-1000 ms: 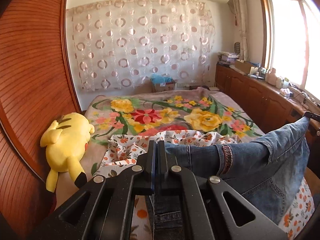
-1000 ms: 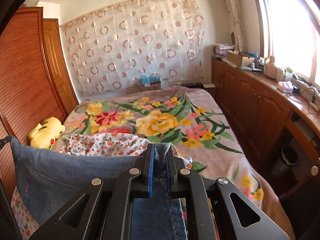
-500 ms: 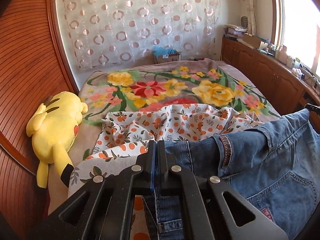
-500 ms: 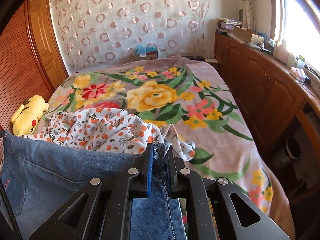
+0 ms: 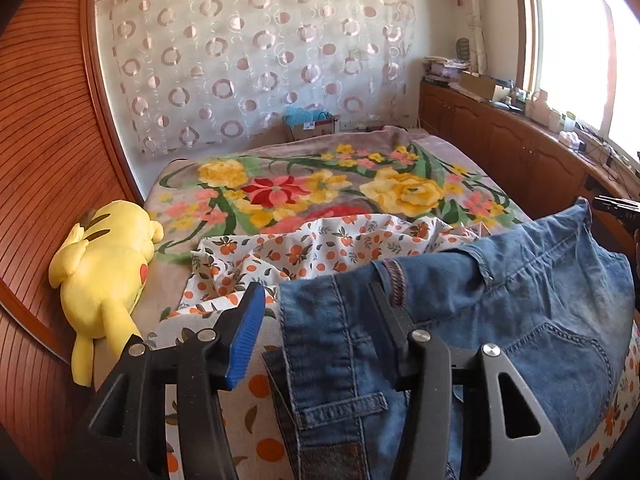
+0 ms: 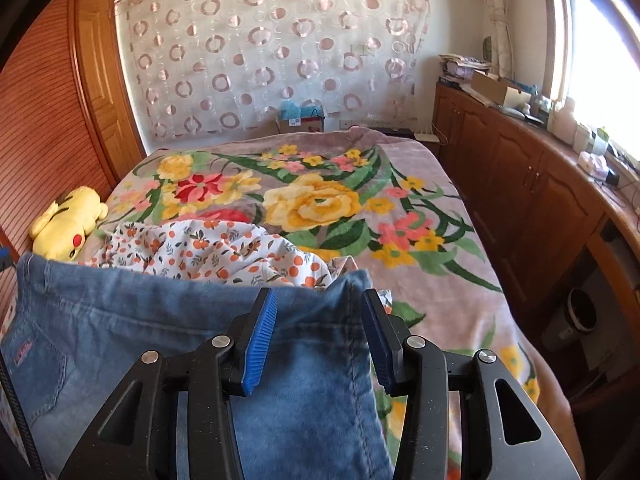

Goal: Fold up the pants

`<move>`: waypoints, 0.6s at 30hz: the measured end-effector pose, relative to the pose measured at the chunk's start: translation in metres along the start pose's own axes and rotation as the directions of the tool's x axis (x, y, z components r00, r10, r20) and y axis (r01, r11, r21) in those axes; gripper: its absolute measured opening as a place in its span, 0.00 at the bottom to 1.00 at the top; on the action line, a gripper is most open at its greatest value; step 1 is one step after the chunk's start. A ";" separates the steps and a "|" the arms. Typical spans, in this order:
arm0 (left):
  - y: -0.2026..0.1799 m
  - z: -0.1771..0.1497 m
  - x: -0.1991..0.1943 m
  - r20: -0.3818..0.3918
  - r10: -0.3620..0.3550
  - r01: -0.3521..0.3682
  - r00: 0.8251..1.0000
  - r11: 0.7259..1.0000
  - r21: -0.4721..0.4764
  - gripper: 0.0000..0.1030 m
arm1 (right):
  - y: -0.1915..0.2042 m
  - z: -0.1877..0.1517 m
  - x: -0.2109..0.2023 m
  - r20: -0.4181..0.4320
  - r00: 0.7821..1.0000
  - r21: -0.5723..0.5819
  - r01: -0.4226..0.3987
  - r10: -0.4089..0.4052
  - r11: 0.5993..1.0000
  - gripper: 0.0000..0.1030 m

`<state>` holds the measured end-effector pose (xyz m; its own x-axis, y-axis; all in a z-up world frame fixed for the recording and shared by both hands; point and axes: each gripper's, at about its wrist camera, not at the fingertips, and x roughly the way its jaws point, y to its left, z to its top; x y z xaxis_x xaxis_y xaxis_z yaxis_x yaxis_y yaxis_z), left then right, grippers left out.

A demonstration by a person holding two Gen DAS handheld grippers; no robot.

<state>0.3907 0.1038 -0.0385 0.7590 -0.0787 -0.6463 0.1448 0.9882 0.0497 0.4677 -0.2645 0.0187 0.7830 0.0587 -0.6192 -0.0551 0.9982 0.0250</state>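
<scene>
The blue denim pants (image 5: 500,308) lie spread across the near end of the bed, over an orange-print cloth (image 5: 320,248). My left gripper (image 5: 316,292) straddles their left waistband corner. Its jaws are opening, and the blue pad (image 5: 246,332) stands apart from the denim. In the right wrist view the pants (image 6: 160,320) stretch off to the left. My right gripper (image 6: 318,296) is over their right corner. Its jaws are opening too, with denim between the pads (image 6: 260,332) and a gap on both sides.
A flowered blanket (image 6: 320,204) covers the bed. A yellow plush toy (image 5: 104,264) lies at its left edge beside a wooden wardrobe (image 5: 44,140). Wooden cabinets (image 6: 520,184) run along the right under the window, with a dark bin (image 6: 580,316) low beside them.
Both grippers were shut on the pants' corners and now stand open around them. Both sank toward the bed, and the denim slackened onto the printed cloth.
</scene>
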 end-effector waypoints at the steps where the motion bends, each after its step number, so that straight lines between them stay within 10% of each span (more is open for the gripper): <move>1: -0.004 -0.001 -0.001 -0.003 -0.010 0.010 1.000 1.000 0.009 0.51 | 0.002 -0.007 -0.005 0.001 1.000 -0.010 -0.003 0.003 1.000 0.44; 5: -0.032 -0.003 0.002 -0.009 -0.085 0.086 0.996 0.996 0.032 0.51 | 0.007 -0.024 -0.023 0.010 1.000 -0.018 -0.006 0.006 1.000 0.45; 8: -0.053 -0.005 0.005 -0.003 -0.140 0.140 0.990 0.989 0.051 0.78 | 0.006 -0.038 -0.030 -0.001 1.000 -0.012 -0.003 0.003 1.000 0.45; 18: -0.120 0.001 0.019 -0.026 -0.278 0.279 0.960 0.953 0.121 0.78 | -0.003 -0.040 -0.040 -0.016 0.999 -0.016 0.042 -0.042 0.999 0.45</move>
<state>0.3883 -0.0165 -0.0557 0.6718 -0.3469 -0.6545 0.4267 0.9035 -0.0409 0.4118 -0.2707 0.0120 0.7748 0.0167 -0.6319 -0.0326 0.9994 -0.0136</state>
